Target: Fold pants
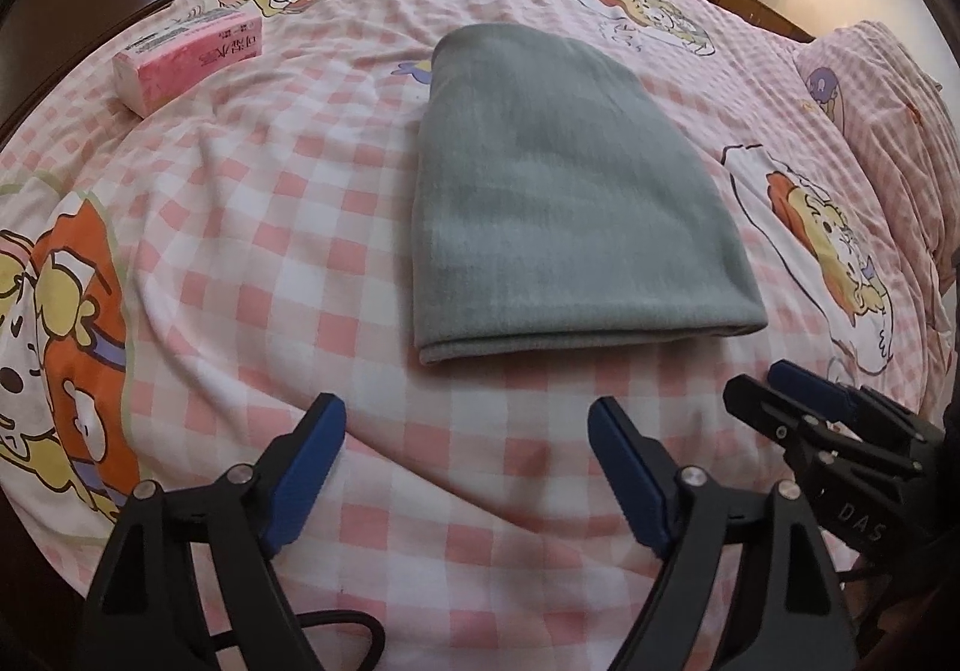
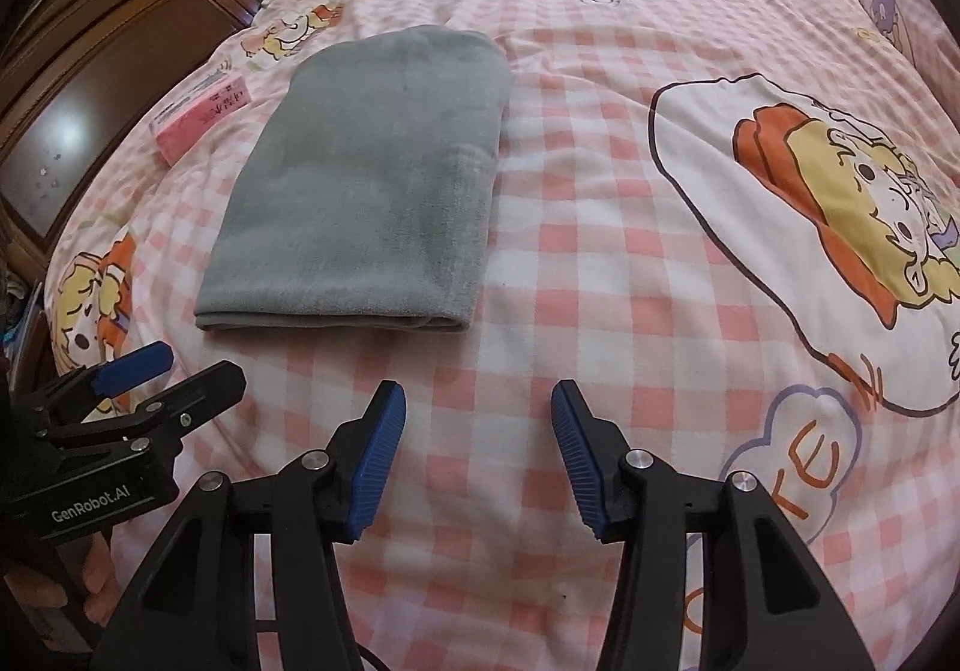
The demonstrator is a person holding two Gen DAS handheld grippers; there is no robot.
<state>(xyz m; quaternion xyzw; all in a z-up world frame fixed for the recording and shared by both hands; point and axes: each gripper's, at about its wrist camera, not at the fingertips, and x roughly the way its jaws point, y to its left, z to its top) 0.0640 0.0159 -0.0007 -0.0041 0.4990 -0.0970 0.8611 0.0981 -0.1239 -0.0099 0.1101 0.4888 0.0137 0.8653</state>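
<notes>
Both wrist cameras look forward, low over the bed, between their own fingers. Each frames the folded pants nearby, from neighbouring angles.

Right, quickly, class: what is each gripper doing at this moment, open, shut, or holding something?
Left gripper: open, holding nothing, short of the folded grey pants.
Right gripper: open, holding nothing.

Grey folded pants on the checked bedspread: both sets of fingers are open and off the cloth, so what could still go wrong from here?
1. The grey folded pants lie on a soft, wrinkled pink checked bedspread; another pinch may grab the bedding too.
2. The near edge shows stacked layers; catching only the top one could undo the fold.
3. The left gripper and right gripper sit close together and might collide.
</notes>
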